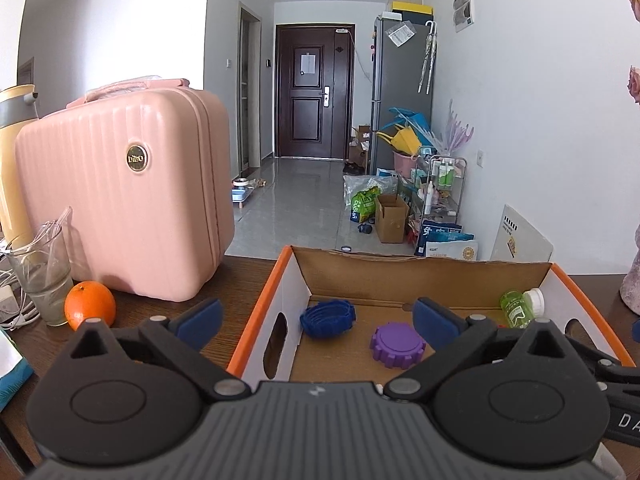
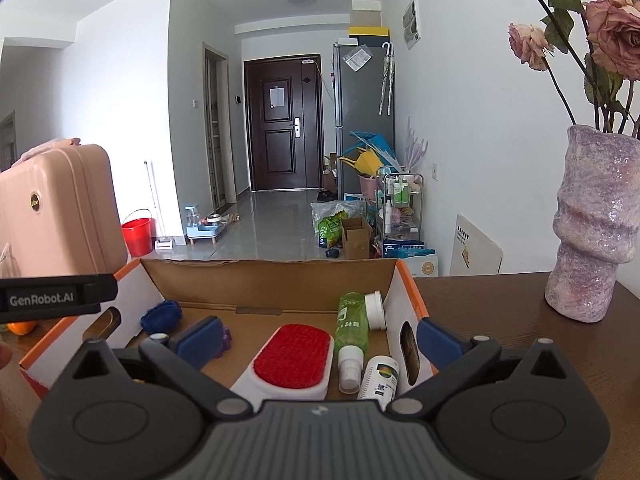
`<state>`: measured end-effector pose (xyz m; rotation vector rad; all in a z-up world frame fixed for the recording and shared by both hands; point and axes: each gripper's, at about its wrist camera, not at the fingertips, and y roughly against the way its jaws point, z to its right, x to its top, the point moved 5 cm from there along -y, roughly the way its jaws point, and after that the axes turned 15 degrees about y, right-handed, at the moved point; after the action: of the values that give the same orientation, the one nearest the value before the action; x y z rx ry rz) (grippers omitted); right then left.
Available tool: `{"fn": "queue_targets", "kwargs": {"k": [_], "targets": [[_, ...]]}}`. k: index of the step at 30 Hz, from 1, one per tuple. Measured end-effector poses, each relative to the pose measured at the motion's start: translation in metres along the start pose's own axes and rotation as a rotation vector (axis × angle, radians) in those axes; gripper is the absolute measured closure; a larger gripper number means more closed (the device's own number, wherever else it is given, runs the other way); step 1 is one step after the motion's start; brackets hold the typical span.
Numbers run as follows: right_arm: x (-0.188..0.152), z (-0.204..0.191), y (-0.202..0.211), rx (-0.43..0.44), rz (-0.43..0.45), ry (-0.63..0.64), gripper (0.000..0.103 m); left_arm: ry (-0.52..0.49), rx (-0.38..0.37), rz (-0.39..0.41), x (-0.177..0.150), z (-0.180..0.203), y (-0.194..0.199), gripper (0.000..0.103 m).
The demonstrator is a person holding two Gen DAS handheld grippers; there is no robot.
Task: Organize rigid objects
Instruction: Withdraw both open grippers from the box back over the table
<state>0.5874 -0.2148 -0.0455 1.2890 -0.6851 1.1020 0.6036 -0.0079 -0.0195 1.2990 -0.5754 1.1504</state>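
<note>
Cardboard box [image 1: 400, 276] with orange rim sat on the dark wood worktop [image 1: 244, 280], straight ahead of both tongs. Left tongs [image 1: 318, 318] stood spread wide, nothing between the blue pads; left pad hung over the worktop outside the box, right pad over the box floor. Blue ridged cap [image 1: 328, 317] lay just ahead between the pads, purple gear-shaped lid [image 1: 397, 345] nearer the right pad, green bottle [image 1: 520, 307] with white cap beyond the right pad at the far right corner.

Right tongs [image 2: 318, 340] also spread wide and empty, left pad inside the box, right pad outside its right wall. Red-bristled white brush [image 2: 292, 360] lay between the pads, green spray bottle [image 2: 352, 336] and white bottle [image 2: 379, 376] to its right, small white jar [image 2: 375, 309] behind them.

Pink case [image 1: 124, 196] and orange [image 1: 90, 308] sat left of the left tongs; pink vase [image 2: 596, 224] right of the right tongs.
</note>
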Motion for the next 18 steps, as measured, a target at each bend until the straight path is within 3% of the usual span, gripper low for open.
{"fn": "queue_targets", "kwargs": {"k": [18], "targets": [[-0.003, 0.004, 0.017, -0.008, 0.037, -0.003, 0.000, 0.007, -0.018, 0.006, -0.001, -0.002, 0.013, 0.000]]}}
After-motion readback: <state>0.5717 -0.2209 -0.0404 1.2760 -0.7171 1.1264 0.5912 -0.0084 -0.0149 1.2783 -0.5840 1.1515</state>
